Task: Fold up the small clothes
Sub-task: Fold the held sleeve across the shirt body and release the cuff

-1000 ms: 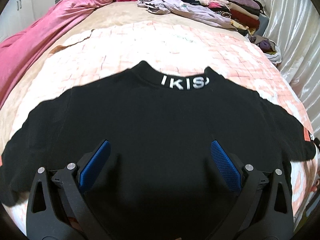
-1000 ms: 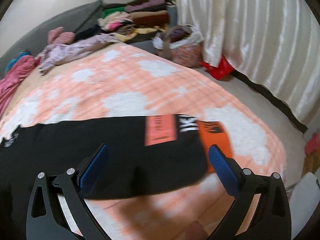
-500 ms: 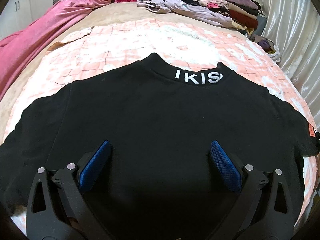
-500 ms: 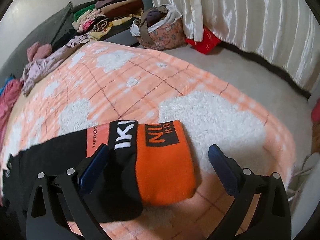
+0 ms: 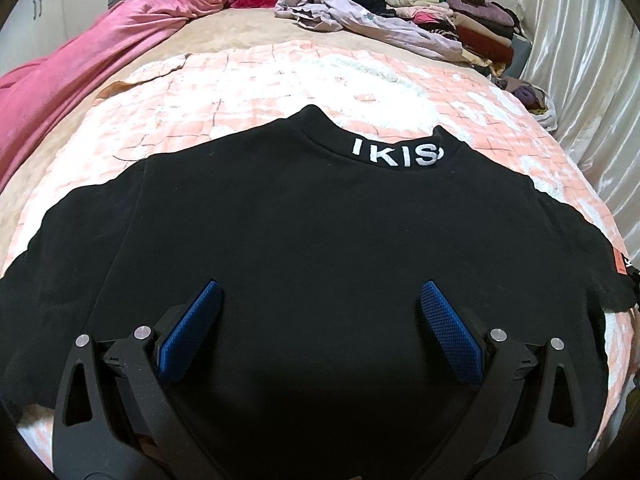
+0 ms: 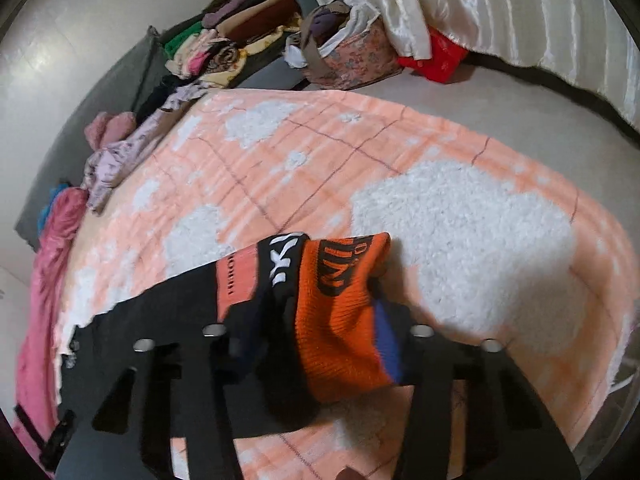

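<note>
Jaws, left gripper [image 5: 318, 314]: spread wide above black sweatshirt [image 5: 320, 240]
Jaws, right gripper [image 6: 316, 340]: clamped on orange cuff [image 6: 340, 320]
Sweatshirt: laid flat on bed [image 5: 280, 80]

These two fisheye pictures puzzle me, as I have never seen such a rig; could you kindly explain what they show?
No robot is here: a person holds a pair of two-finger tongs in each hand, each with a camera looking forward along its fingers. The left view shows the left tongs open above a black sweatshirt spread flat on an orange and white blanket on a bed. The right view shows the right tongs closed on the sweatshirt's orange cuff at the sleeve end. That picture is blurred. Folded clothes are stacked at the far end, by a pink blanket.
</note>
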### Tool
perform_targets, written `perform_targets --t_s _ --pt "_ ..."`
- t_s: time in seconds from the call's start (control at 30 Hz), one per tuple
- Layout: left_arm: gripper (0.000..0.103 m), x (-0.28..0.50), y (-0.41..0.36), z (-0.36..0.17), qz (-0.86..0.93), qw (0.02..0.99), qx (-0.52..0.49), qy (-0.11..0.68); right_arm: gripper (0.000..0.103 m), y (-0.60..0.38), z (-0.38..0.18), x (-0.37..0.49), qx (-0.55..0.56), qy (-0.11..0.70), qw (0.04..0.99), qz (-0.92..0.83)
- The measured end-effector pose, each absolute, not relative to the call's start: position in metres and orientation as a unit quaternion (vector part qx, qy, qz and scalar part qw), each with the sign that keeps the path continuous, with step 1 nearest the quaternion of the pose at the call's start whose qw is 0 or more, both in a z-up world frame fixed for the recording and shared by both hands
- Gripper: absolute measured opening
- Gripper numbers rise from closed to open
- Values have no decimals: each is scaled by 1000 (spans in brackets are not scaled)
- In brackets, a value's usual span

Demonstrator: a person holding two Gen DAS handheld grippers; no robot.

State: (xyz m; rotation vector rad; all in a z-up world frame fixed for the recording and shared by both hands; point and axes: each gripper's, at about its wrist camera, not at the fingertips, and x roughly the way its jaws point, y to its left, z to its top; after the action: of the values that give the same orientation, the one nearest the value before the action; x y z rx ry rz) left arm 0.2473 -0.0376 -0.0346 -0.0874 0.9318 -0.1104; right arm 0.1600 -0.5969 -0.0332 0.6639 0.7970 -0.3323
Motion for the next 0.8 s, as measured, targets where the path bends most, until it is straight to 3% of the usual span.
perform_targets --t_s 0.13,0.5,0.8 --pt "94 245 -38 -32 -57 892 -43 446 19 -590 -27 158 309 369 865 -137" --pt "94 237 -31 -16 -61 898 -55 431 18 -490 38 178 295 325 899 6" --pt "94 233 -15 -8 -54 902 -67 423 18 -364 59 232 265 353 888 133"
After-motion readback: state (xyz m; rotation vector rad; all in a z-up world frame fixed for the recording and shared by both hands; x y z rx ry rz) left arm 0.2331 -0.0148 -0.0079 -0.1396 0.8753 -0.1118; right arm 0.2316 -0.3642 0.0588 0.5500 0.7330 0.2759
